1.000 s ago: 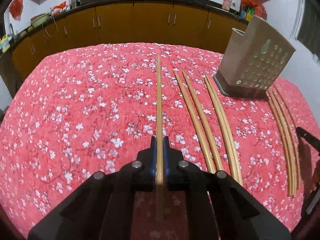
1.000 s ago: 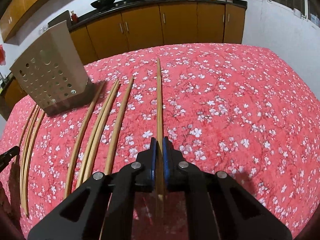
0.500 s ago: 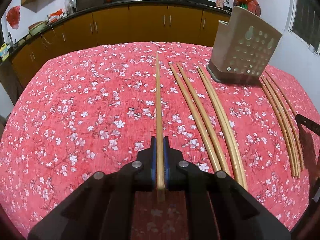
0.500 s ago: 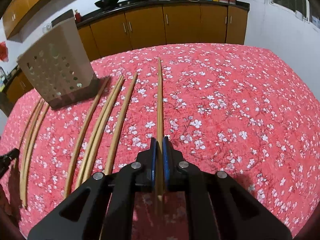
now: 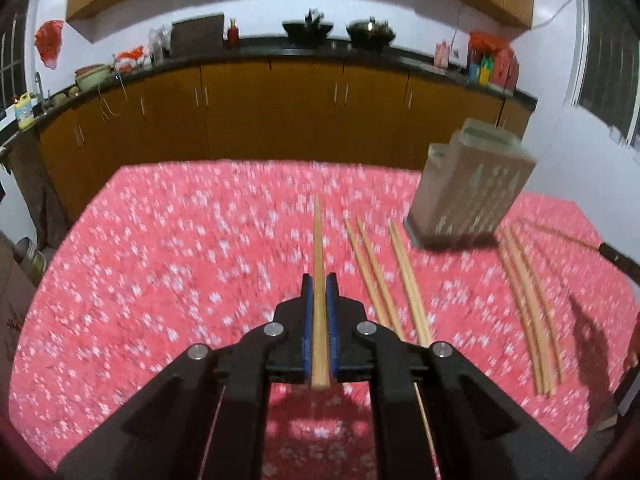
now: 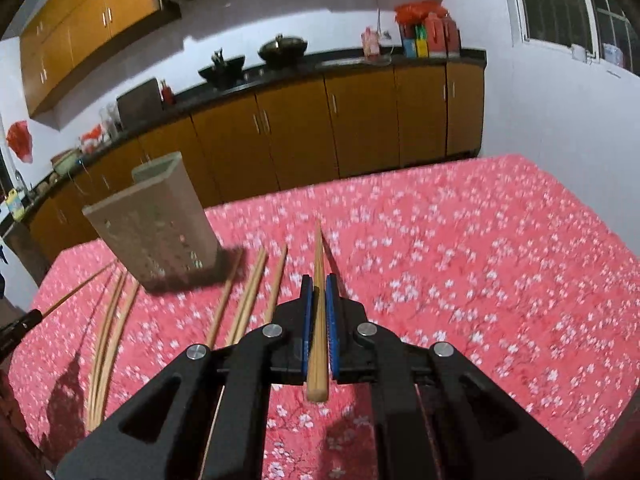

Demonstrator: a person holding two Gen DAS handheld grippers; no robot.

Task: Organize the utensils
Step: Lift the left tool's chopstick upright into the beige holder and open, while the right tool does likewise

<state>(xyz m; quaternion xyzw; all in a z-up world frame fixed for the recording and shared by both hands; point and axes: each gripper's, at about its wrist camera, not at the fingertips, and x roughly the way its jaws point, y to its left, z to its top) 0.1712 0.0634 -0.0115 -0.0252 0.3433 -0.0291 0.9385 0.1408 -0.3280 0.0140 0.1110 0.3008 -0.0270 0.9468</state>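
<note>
My left gripper (image 5: 319,280) is shut on a bamboo chopstick (image 5: 318,248), lifted above the red floral tablecloth (image 5: 168,264). My right gripper (image 6: 319,280) is shut on another chopstick (image 6: 318,256), also raised. A beige perforated utensil holder (image 5: 470,192) stands upright at the right in the left wrist view; it also shows at the left in the right wrist view (image 6: 154,220). Several loose chopsticks (image 5: 384,280) lie on the cloth left of the holder, more (image 5: 528,304) on its right. In the right wrist view they lie either side of the holder (image 6: 248,300), (image 6: 108,344).
Brown kitchen cabinets (image 5: 280,116) with a black counter carrying woks and bottles run behind the table. A white wall with a window (image 6: 568,8) is at the right. The other gripper's tip with its chopstick shows at each view's edge (image 5: 616,258), (image 6: 24,320).
Both grippers have risen and tilted up with their chopsticks, lifting them off the cloth. The table now sits lower in both views and the views are blurred by motion.
</note>
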